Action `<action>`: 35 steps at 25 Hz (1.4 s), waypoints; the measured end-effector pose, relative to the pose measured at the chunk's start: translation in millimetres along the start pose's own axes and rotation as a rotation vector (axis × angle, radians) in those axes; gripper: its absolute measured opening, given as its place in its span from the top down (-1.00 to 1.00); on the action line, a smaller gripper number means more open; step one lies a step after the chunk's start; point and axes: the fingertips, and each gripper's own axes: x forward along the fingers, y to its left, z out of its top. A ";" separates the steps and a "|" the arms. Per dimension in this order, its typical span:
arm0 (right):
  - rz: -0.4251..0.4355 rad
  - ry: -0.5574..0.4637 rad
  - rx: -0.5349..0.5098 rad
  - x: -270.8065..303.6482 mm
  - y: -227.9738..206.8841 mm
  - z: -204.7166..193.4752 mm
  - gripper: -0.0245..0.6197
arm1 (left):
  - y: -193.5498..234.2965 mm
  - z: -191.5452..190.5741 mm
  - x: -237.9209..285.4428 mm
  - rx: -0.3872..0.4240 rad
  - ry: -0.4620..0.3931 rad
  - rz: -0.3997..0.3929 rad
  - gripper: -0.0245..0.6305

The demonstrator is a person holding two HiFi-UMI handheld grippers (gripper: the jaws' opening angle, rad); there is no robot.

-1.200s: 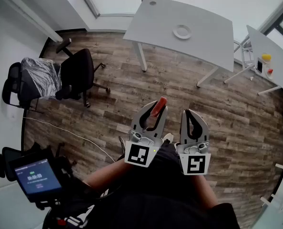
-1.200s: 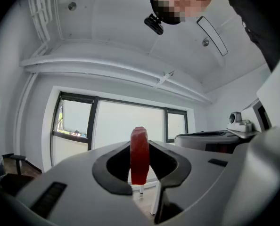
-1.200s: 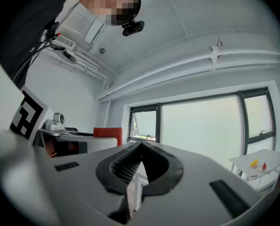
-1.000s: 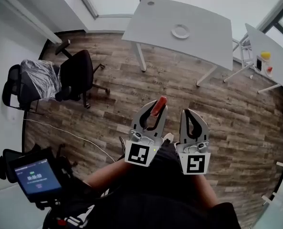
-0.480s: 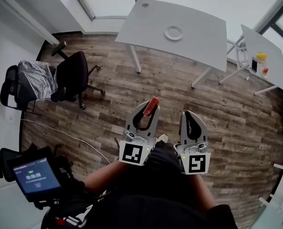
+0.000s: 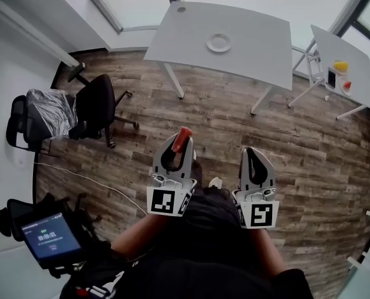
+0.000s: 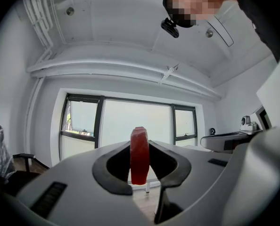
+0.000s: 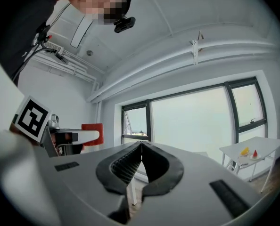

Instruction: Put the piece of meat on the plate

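Right now our left gripper (image 7: pixel 140 149) is clamped on the piece of meat (image 7: pixel 139 157), the right gripper (image 8: pixel 141 147) closed and empty: we judge this the carry. The slab stands on edge, long axis upright between the jaws. Next we must reach the plate (image 6: pixel 218 42) on the table (image 6: pixel 260 36), well ahead.

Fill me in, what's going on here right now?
A person holds a claw in each hand. The left claw is shut on the piece of meat, which stands red and upright between its pads. The right claw is shut and empty. The plate sits on the white table across the wooden floor, so the meat is not yet on it.
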 end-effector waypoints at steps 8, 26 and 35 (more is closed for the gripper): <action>-0.016 0.019 -0.003 16.4 -17.8 -13.3 0.91 | -2.9 -6.9 34.6 0.010 0.007 -0.029 0.64; -0.026 0.000 -0.061 220.0 -109.6 -1.5 0.91 | 42.3 -11.2 258.6 -0.021 -0.012 -0.205 0.64; 0.021 0.021 -0.028 334.5 -123.1 9.4 0.91 | 99.4 -1.0 338.1 -0.042 0.004 -0.177 0.64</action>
